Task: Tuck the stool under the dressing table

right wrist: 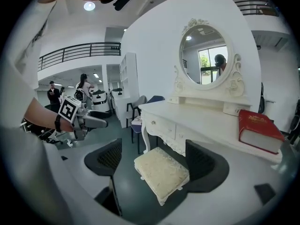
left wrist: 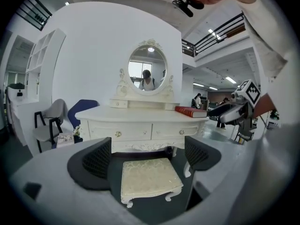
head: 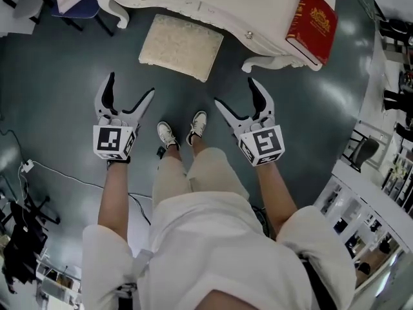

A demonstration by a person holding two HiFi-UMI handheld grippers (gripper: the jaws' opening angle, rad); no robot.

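Observation:
A cream cushioned stool [head: 181, 46] [left wrist: 150, 179] [right wrist: 161, 172] stands on the dark floor, its far edge just under the front of the white dressing table [head: 213, 2] [left wrist: 140, 123] [right wrist: 197, 121]. My left gripper [head: 132, 90] [left wrist: 151, 156] hangs open, short of the stool's near left corner. On the other side my right gripper [head: 237, 94] [right wrist: 157, 158] is also open and empty, off the stool's near right corner. Neither touches the stool.
A red book [head: 313, 24] [left wrist: 191, 111] [right wrist: 258, 130] lies on the table's right end below an oval mirror [left wrist: 147, 70]. A blue chair [head: 80, 8] [left wrist: 79, 111] and grey chair [left wrist: 49, 121] stand left of the table. My feet [head: 182, 132] are behind the stool. A cable [head: 71, 176] trails at left.

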